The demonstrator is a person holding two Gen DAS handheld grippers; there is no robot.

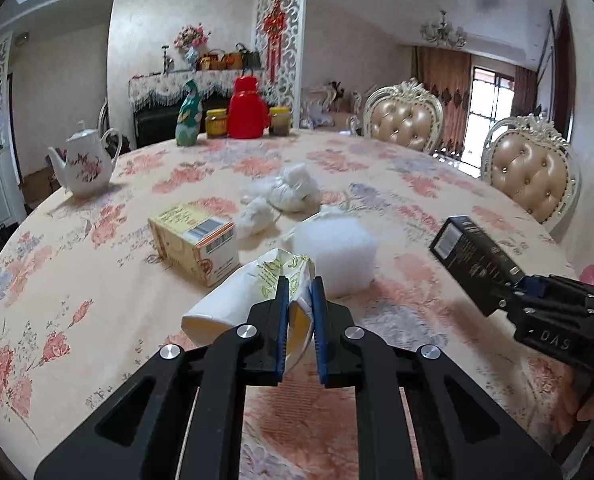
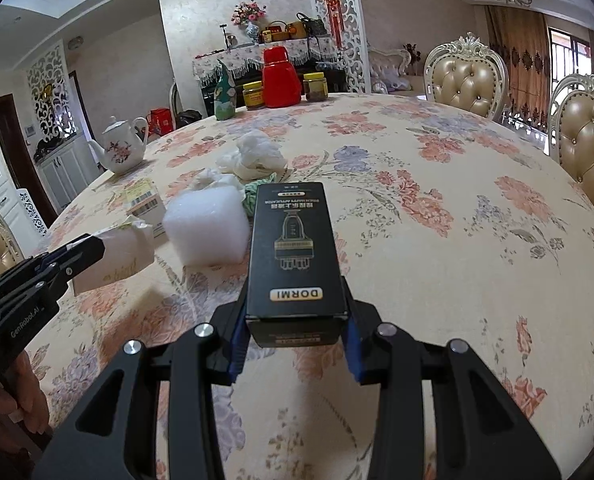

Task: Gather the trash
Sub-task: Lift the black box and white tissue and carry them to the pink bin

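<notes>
Both wrist cameras looked forward and downward, close over the floral-clothed round table (image 1: pixel 97 280); both shared the far red plastic flask (image 2: pixel 280 78).

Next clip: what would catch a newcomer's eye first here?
Both grippers are already loaded above the floral table: the left gripper pinches a crumpled paper cup, the right gripper clamps a black box. More trash lies beyond them: a white foam block, a yellow carton and wadded tissues, with a red thermos at the far edge.

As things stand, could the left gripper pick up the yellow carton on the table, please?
Probably not yet: the left gripper is shut on a crumpled paper cup. The yellow carton lies unobstructed just beyond.
</notes>
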